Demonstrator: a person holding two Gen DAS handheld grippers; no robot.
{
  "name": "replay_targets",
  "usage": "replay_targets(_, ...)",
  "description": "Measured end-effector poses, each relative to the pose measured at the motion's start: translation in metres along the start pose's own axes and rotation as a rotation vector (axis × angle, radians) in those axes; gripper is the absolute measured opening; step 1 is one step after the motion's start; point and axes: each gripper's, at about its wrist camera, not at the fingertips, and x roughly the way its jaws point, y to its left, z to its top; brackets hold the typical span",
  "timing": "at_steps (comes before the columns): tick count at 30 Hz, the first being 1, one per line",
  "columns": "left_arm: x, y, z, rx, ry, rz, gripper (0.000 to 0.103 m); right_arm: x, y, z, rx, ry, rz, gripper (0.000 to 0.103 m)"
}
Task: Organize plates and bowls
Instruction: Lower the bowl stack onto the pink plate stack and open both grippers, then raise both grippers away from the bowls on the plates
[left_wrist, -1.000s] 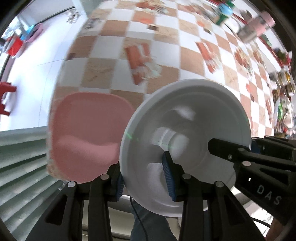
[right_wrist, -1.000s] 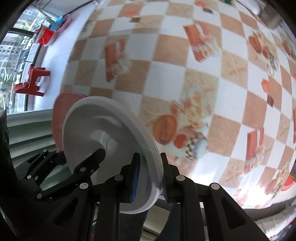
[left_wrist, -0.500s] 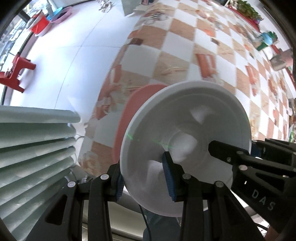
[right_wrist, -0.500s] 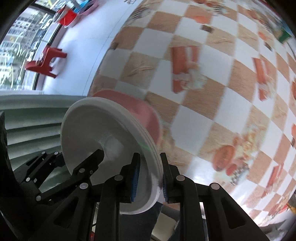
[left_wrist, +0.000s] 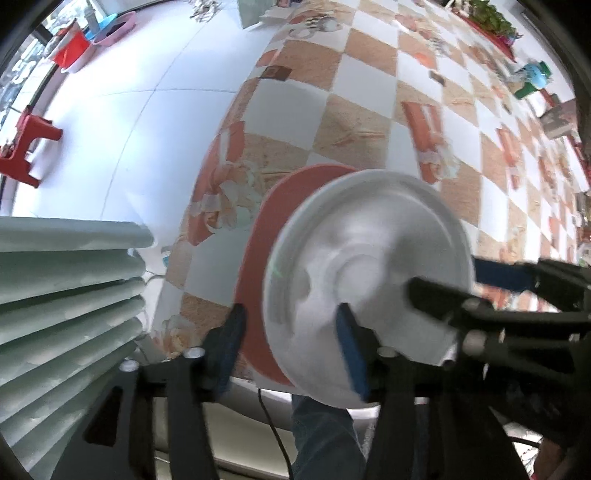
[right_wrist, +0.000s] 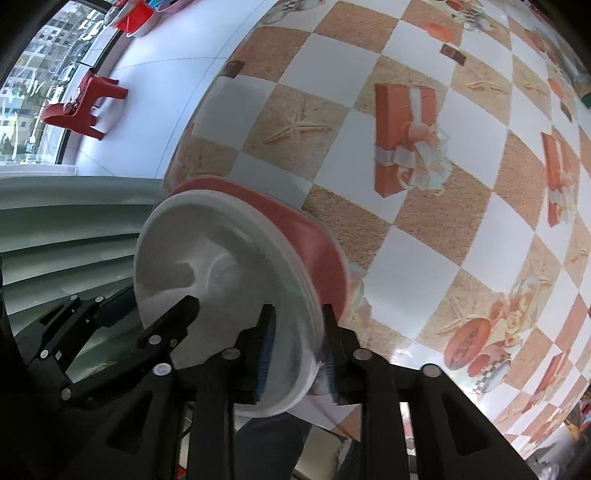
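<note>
Left wrist view looks straight down on the left gripper (left_wrist: 291, 343), whose jaws are opening. Its 2 blue-padded fingers (left_wrist: 231, 347) stand apart, one on each side of the near rim of the white plate (left_wrist: 369, 273), and a clear gap shows between the left pad and that rim. The right pad lies over the plate's face; blur hides whether it touches. The white plate sits on top of a pink plate (left_wrist: 258, 280), which lies at the near edge of the table (left_wrist: 354, 92) with its orange and white checked cloth. At the right of this view the right gripper reaches in over the far side of the same white plate, one black finger lying across its face.

Right wrist view shows the right gripper (right_wrist: 299, 347) with its jaws opening too. The rim of the white plate (right_wrist: 229, 266) passes between its 2 fingers (right_wrist: 264, 350), and the pads stand slightly off it on both sides, though motion blur softens the edges. The pink plate (right_wrist: 317, 240) shows beneath and behind the white one, on the table (right_wrist: 461, 221). The left gripper appears at the lower left of this view, over the plate's other side.

Pale green slats (left_wrist: 66, 295) fill the left of both views, and a red stool (right_wrist: 83, 107) stands on the white floor beyond the table.
</note>
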Motion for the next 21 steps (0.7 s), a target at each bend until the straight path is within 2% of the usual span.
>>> replay_targets(1, -0.002, -0.003, -0.001, 0.007, -0.008, 0.006, 0.077, -0.004, -0.002, -0.001, 0.006, -0.009, 0.005, 0.061)
replay_targets(2, -0.005, -0.004, -0.003, 0.015, -0.023, 0.033, 0.083, -0.006, -0.001, -0.001, 0.011, -0.016, 0.015, 0.081)
replay_targets(4, -0.013, -0.007, -0.006, 0.034, -0.063, 0.059, 0.084, -0.013, -0.001, -0.002, 0.007, -0.037, 0.026, 0.082)
replay_targets(6, -0.017, -0.007, -0.006, 0.029, -0.071, 0.032, 0.085, -0.021, 0.001, -0.003, -0.011, -0.059, 0.023, 0.082)
replay_targets(8, -0.025, -0.006, -0.007, 0.023, -0.090, 0.015, 0.091, -0.030, 0.002, -0.004, -0.013, -0.078, 0.030, 0.082)
replay_targets(10, -0.032, -0.006, -0.007, 0.041, -0.106, 0.041, 0.103, -0.041, 0.001, -0.008, -0.009, -0.102, 0.041, 0.083)
replay_targets(13, -0.043, -0.005, -0.010, 0.077, -0.147, 0.046, 0.103, -0.057, 0.001, -0.014, -0.023, -0.139, 0.042, 0.103)
replay_targets(18, -0.072, -0.014, -0.017, 0.152, -0.236, 0.139, 0.103, -0.081, 0.005, -0.027, -0.063, -0.175, 0.012, 0.103)
replay_targets(21, -0.079, -0.020, -0.021, 0.215, -0.201, 0.190, 0.103, -0.095, 0.005, -0.032, -0.070, -0.192, -0.002, 0.103)
